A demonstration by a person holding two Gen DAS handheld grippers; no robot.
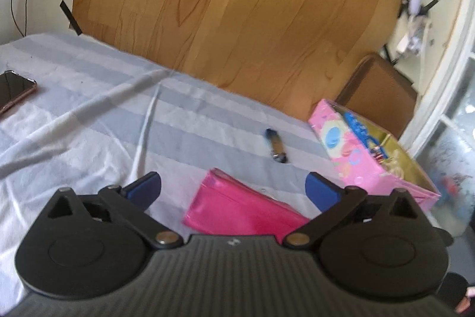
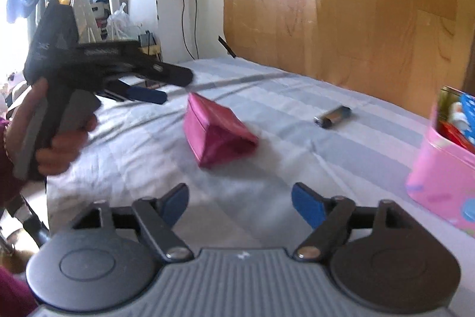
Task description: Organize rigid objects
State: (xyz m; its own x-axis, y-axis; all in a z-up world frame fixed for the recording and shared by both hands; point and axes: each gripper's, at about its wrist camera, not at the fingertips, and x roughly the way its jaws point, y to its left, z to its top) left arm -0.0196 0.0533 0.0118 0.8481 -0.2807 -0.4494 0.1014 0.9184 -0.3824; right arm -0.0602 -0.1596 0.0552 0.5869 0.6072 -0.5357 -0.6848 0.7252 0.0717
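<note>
Both my claws gape empty: left claw [image 1: 233, 189] over the pink pouch [image 1: 237, 210], right claw [image 2: 240, 202] short of it; lighter [image 2: 332, 115] lies near the pink box [image 2: 439, 183] on the bed [image 2: 148, 168].

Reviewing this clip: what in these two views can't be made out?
- Pink box contents: blurred in the left wrist view; cut by the right edge in the right wrist view.
- Magenta pouch: near end hidden behind the left gripper body in the left wrist view.
- Phone: cut by the left edge there.
- Lighter label: too small and blurred.
</note>
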